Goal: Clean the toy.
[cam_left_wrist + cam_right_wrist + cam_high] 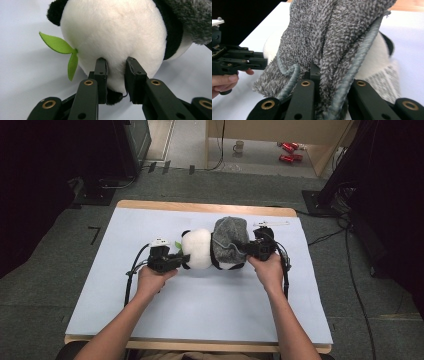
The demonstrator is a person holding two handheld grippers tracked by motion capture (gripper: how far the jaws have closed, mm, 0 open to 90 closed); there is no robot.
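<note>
- The left claw is pinching the panda plush, lying mid-bench.
- The right claw, at the plush's 3 o'clock, is clamping the grey fuzzy cover over it.

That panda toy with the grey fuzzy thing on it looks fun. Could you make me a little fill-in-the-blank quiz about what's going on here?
1. The left gripper pinches the white plush of the stuffed ____.
2. The right gripper is shut on the ____ fuzzy garment that covers part of the toy.
3. A ____ felt leaf sticks out from the panda toy.
4. The toy lies on a pale ____ table cover.

Missing words: panda; grey; green; blue
</note>
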